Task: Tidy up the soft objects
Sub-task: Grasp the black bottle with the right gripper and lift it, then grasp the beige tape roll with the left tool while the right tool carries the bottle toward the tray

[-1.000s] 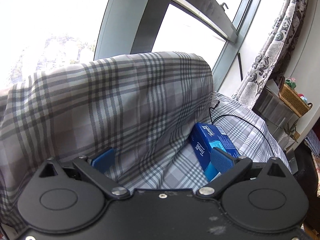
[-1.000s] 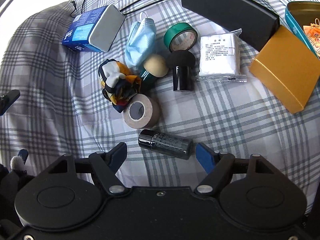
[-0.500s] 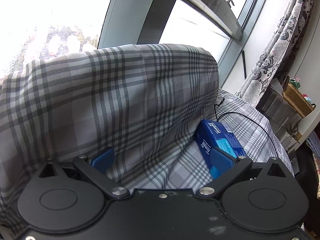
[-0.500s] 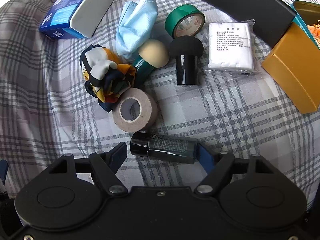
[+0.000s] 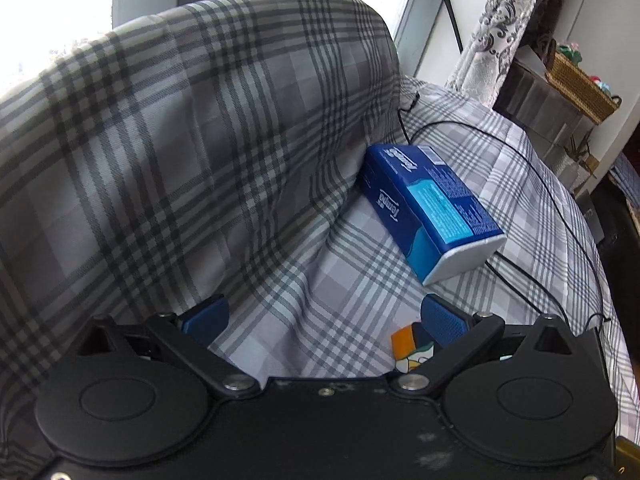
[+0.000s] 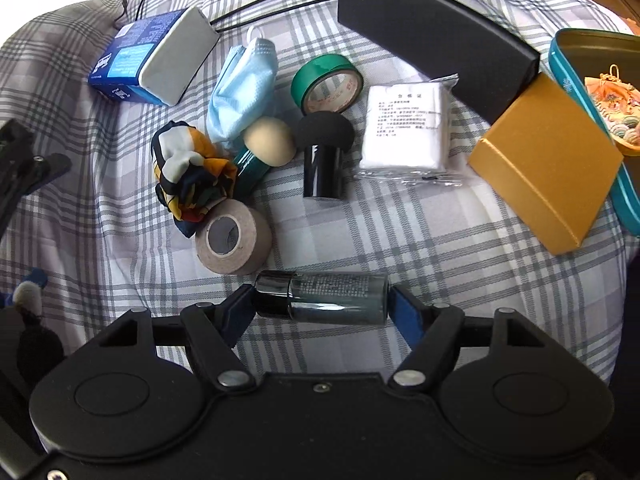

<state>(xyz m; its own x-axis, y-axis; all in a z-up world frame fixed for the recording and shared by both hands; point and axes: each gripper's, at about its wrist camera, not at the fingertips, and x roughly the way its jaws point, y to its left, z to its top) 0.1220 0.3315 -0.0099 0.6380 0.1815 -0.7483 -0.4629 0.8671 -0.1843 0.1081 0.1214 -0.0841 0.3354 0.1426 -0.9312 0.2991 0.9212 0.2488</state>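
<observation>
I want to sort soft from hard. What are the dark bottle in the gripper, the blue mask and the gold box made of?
Dark bottle: probably glass or hard plastic, glossy with bright reflections.
Blue mask: soft thin fabric, matte; it crumples and folds.
Gold box: likely stiff cardboard, slightly shiny, with sharp straight edges.

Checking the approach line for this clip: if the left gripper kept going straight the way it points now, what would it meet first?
Most likely the plaid sheet, bare between the open left gripper fingers. The blue tissue pack lies further on and off to the right, so it probably isn't first; depth is hard to judge.
</observation>
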